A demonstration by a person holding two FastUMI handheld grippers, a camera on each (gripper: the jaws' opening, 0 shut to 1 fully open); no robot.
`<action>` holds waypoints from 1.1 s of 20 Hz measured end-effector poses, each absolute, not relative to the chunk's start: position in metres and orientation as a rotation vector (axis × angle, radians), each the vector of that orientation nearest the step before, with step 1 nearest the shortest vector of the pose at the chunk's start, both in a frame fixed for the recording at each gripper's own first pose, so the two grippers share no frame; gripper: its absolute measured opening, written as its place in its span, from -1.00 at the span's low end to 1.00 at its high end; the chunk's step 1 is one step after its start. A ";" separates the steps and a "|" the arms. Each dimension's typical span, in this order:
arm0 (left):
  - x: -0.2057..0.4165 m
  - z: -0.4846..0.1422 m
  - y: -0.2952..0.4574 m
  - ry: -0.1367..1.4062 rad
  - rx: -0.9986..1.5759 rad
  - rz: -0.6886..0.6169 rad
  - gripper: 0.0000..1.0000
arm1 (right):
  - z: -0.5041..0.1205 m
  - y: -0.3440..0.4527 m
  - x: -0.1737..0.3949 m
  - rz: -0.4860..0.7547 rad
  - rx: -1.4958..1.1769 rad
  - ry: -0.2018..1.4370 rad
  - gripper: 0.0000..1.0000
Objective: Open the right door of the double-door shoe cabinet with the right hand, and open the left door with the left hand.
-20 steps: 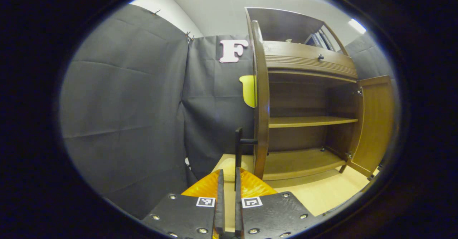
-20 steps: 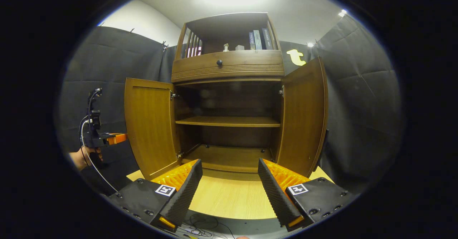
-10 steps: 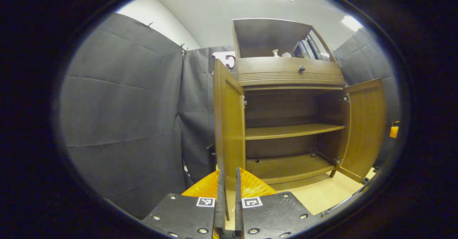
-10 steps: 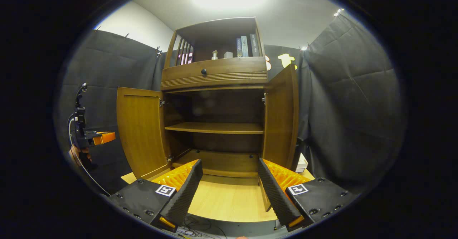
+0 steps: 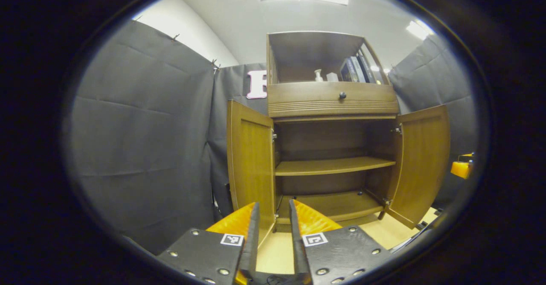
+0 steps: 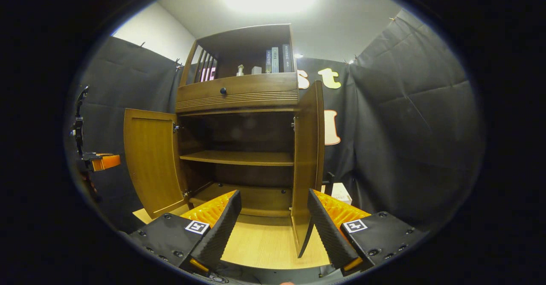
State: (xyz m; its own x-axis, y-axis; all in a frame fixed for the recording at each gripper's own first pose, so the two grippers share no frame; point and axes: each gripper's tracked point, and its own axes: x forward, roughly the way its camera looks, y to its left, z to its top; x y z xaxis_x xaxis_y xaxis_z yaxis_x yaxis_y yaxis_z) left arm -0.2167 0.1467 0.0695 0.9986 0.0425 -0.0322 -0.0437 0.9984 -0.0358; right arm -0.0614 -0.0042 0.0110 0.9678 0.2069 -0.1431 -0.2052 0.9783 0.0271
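Backing off now, the left gripper (image 5: pixel 273 229) has let go of the left door (image 5: pixel 251 161) and its fingers have parted a little, holding nothing. That door stands swung wide open, just ahead of the fingertips. Across the shoe cabinet (image 6: pixel 239 97), bare shelves (image 6: pixel 241 158) show between both doors. Further right, the right door (image 6: pixel 308 148) hangs open edge-on, close in front of the right gripper (image 6: pixel 273 216), whose fingers are spread wide and empty.
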 end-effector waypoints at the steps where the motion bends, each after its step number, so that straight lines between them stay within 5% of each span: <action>1: -0.218 0.071 0.148 0.026 -0.035 0.053 -0.27 | 0.012 -0.005 -0.059 0.204 0.013 0.143 0.93; 5: -0.218 0.074 0.159 0.015 -0.027 0.093 0.67 | 0.014 -0.014 -0.052 0.179 0.015 0.131 0.95; 22: -0.219 0.085 0.162 -0.048 -0.018 0.159 0.70 | 0.045 -0.024 -0.046 0.113 -0.005 0.081 0.95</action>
